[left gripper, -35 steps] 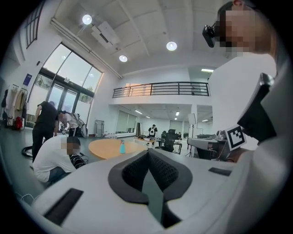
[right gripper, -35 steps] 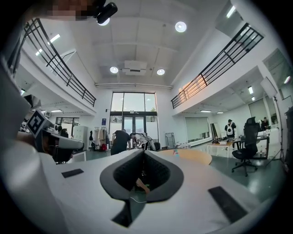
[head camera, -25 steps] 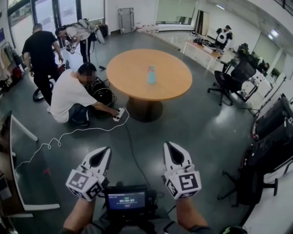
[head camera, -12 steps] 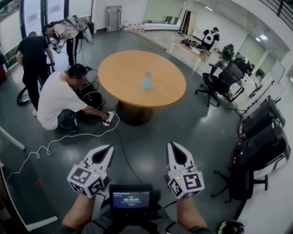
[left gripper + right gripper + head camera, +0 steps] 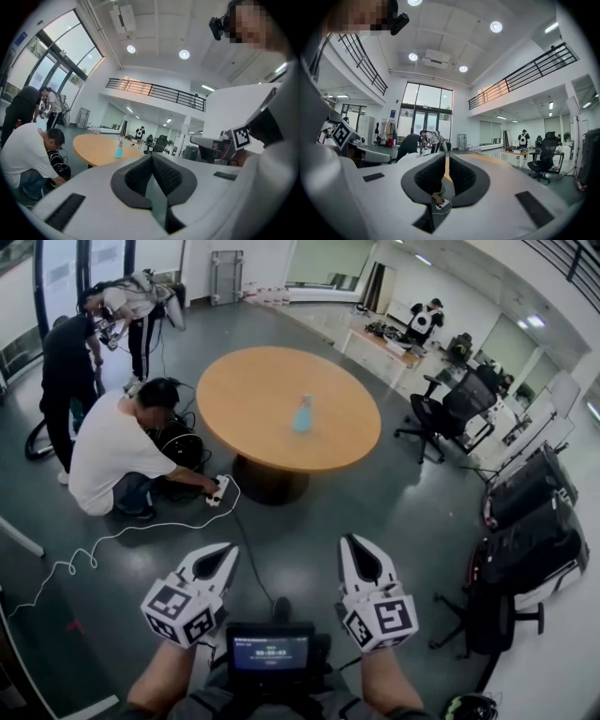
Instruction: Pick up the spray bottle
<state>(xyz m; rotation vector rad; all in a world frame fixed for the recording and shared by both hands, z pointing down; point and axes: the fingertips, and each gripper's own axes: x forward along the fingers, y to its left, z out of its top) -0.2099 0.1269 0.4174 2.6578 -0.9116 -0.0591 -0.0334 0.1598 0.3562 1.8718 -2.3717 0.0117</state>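
Counter (image 5: 246, 390): round, wooden, on one central foot, straight ahead of me at 12 o'clock.
Bottle (image 5: 302, 415): upright near the middle of the Counter, pale blue with a pinkish head. It is at 12 o'clock from both my tools and well apart from them.
Left tool (image 5: 221, 559): closed, pads pressed together with nothing in them, pointing toward 12 o'clock.
Right tool (image 5: 354, 554): pads parted by a thin slit with nothing held. In the right gripper view a strip of the Counter shows through the slit.
Person (image 5: 105, 451): in a white shirt, crouching at 9 o'clock of the Counter, one hand on a power strip (image 5: 218, 490) on the floor (image 5: 375, 493).
Screen (image 5: 271, 651): at 6 o'clock, between my forearms.
Chair (image 5: 448, 418): black, at 3 o'clock of the Counter.
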